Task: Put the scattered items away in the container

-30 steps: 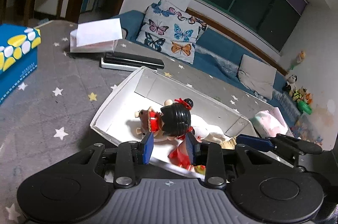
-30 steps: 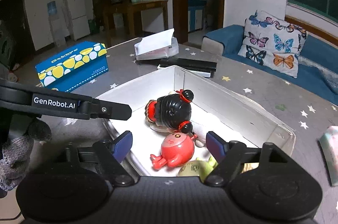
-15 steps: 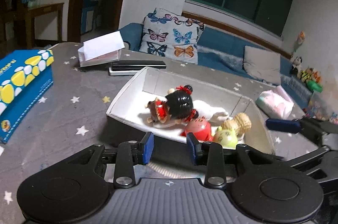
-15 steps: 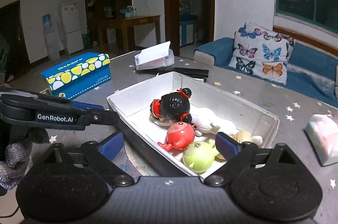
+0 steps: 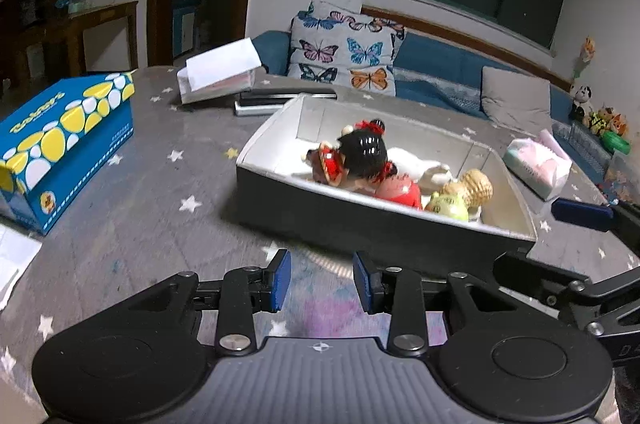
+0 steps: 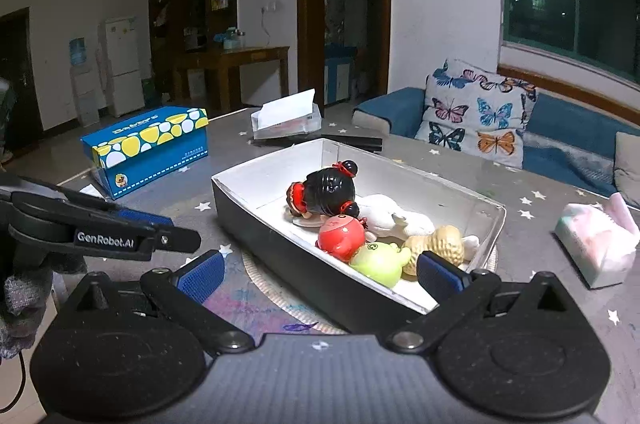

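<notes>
A white-lined box with dark outer walls (image 5: pixel 344 220) (image 6: pixel 280 236) stands on the grey star-patterned table. Inside lie a black-haired doll in red (image 5: pixel 360 151) (image 6: pixel 326 189), a red round toy (image 5: pixel 398 189) (image 6: pixel 341 234), a green toy (image 5: pixel 448 205) (image 6: pixel 380 260), a tan peanut-shaped toy (image 5: pixel 474 183) (image 6: pixel 438 244) and a white toy (image 6: pixel 394 216). My left gripper (image 5: pixel 320 278) is open and empty, in front of the box's near wall. My right gripper (image 6: pixel 320 270) is wide open and empty, by the box's near corner.
A blue and yellow tissue box (image 5: pixel 60 139) (image 6: pixel 148 139) stands at the left. A clear box with white paper (image 5: pixel 218 79) (image 6: pixel 286 117) and a flat dark device (image 5: pixel 280 95) lie behind. A pink tissue pack (image 5: pixel 536 163) (image 6: pixel 596 244) lies at the right.
Both grippers have drawn back from over the box, toward the near side of the table. The right gripper has opened wider. The toys stay in the box.
</notes>
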Demonstrator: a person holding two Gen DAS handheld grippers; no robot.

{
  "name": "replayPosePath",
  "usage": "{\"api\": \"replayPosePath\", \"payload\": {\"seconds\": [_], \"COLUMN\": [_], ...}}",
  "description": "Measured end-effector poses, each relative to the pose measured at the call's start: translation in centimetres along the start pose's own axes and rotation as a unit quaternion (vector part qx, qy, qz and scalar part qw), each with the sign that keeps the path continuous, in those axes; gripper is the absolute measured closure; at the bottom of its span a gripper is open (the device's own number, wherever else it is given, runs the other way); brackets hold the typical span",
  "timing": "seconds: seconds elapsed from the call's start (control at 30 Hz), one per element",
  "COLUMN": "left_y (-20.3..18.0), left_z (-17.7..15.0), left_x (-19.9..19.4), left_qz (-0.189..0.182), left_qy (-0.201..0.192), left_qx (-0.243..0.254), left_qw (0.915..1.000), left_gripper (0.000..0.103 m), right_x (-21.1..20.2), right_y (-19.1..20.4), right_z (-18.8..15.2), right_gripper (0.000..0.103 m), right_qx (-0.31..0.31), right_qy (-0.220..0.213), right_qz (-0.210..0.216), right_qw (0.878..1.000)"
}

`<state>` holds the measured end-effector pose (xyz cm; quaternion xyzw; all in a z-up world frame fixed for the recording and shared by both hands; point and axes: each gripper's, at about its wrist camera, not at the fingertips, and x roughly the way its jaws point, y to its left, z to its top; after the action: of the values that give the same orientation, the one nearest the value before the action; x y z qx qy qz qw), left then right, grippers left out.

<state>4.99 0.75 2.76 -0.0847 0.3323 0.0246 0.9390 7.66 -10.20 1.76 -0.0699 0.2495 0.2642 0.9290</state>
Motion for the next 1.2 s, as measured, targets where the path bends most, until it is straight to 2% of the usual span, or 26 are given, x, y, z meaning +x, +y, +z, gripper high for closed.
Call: {"api": "replayPosePath", "payload": {"seconds": [0.13, 0.53, 0.7, 0.87, 1.2], "left_y": [0.2, -0.4, -0.7, -0.9, -0.7], "left_z": [-0.9, -2.7, -2.8, -2.8, -2.5], "left_x": [0.0, -0.7, -0.6, -0.4, 0.7], "left_qz": [0.008, 0.029, 0.024, 0.04, 0.047], "left_qy": [0.018, 0.008, 0.014, 0.004, 0.009], "left_qx": [-0.009, 0.015, 0.022, 0.033, 0.034], "left_qw": [0.9998, 0.9994, 0.9994, 0.9986, 0.9983], "left_gripper": [0.066, 0.068, 0.068, 0.068, 0.068], "right_x": [-0.9, -1.5, -1.2, -0.1, 1.7], "right_y": [0.9, 1.4, 1.5, 1.3, 1.0], "right_z": [-1.0, -3.2, -3.6, -3.9, -4.8], "right_gripper": [0.0, 0.0, 0.0, 0.0, 0.0], "right_qx": [-0.011, 0.036, 0.047, 0.07, 0.11], "right_qy": [-0.017, -0.012, 0.0, 0.015, 0.05], "right_qz": [-0.011, -0.002, -0.003, -0.018, -0.033], "right_qw": [1.0, 0.999, 0.999, 0.997, 0.992]}}
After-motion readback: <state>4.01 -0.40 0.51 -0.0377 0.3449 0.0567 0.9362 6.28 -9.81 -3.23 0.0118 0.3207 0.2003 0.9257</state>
